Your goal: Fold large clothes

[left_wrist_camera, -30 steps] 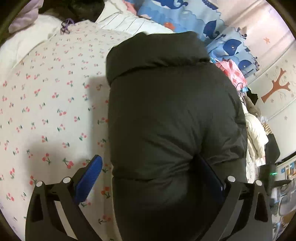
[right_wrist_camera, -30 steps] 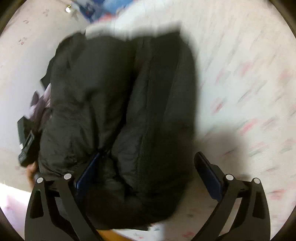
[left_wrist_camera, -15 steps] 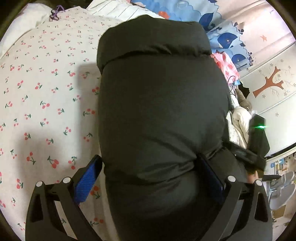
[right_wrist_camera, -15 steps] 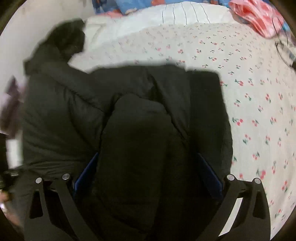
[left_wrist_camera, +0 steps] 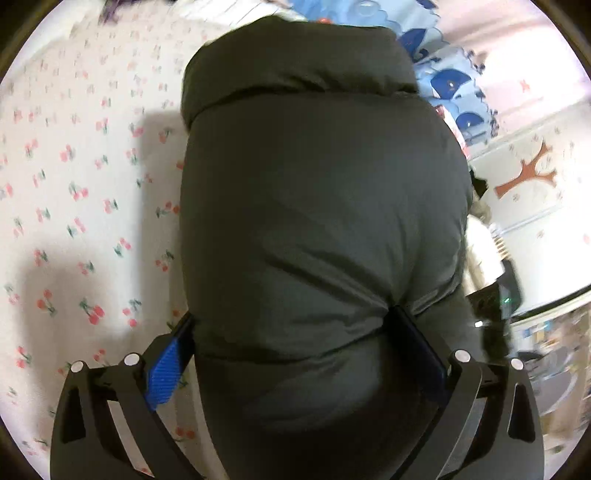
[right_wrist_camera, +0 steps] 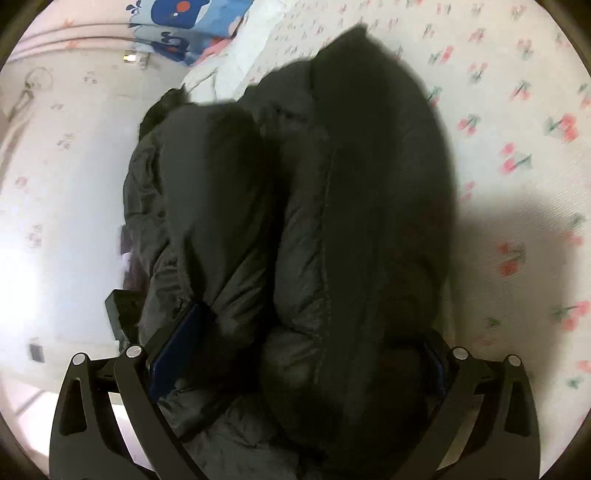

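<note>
White bedding printed with small red cherries [left_wrist_camera: 81, 206] covers the bed, and a blue whale-patterned pillow [right_wrist_camera: 184, 22] lies toward its head, near a pale wall with a brown tree sticker [left_wrist_camera: 528, 173]. On the cherry sheet lies a bulky dark puffer jacket [left_wrist_camera: 317, 206], folded into a thick bundle with a rolled edge at its far end. From the left wrist view the left claw [left_wrist_camera: 291, 332] straddles the near end of the bundle, its blue-padded fingers [left_wrist_camera: 166, 365] spread wide on either side and pressed against the padding, so it grips the jacket across its full width. From the right wrist view the right claw [right_wrist_camera: 306, 332] does the same from another side: the jacket's puffy folds bulge up between its two fingers, one finger at the left against a sleeve-like roll, the other half buried in fabric on the right. Both views are slightly blurred. A dark boxy object [right_wrist_camera: 122, 314] sits beyond the jacket's left edge; what it is I cannot tell.
</note>
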`<act>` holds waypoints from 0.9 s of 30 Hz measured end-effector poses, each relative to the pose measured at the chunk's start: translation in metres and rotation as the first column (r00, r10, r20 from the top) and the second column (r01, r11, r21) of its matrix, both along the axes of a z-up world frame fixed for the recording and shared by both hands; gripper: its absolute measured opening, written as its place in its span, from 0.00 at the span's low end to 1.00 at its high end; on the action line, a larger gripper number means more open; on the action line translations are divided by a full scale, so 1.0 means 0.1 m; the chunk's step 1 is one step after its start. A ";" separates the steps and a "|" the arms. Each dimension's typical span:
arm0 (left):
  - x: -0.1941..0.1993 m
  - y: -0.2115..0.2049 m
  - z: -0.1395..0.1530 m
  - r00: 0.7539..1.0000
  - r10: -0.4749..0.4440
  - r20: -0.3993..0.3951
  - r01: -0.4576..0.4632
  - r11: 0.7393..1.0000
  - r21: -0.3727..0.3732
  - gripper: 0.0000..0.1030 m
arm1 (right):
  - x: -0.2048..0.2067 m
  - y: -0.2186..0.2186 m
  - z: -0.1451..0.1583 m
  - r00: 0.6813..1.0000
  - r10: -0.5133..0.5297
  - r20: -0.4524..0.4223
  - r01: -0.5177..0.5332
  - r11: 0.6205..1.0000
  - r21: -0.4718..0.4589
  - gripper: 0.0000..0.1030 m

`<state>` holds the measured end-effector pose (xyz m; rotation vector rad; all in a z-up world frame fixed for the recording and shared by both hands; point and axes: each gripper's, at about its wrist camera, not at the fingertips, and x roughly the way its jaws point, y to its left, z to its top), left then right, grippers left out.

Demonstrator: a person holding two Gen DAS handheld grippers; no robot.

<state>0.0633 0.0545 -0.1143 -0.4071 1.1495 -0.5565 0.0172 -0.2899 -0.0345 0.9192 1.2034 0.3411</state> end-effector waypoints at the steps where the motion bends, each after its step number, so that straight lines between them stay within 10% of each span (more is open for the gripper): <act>1: -0.03 -0.04 0.04 0.999 -0.004 0.035 0.003 0.999 0.032 0.94 | -0.03 -0.02 -0.01 1.000 -0.009 0.007 0.010 1.000 -0.020 0.94; 11: -0.04 -0.30 0.23 0.980 -0.021 0.199 -0.014 0.985 0.173 0.94 | -0.06 0.00 -0.15 0.993 0.093 0.074 -0.097 0.993 0.061 0.94; 27: -0.34 -0.38 0.42 0.884 -0.094 0.458 -0.075 0.938 0.338 0.93 | 0.23 0.41 -0.10 0.968 0.202 0.150 -0.216 0.972 0.090 0.95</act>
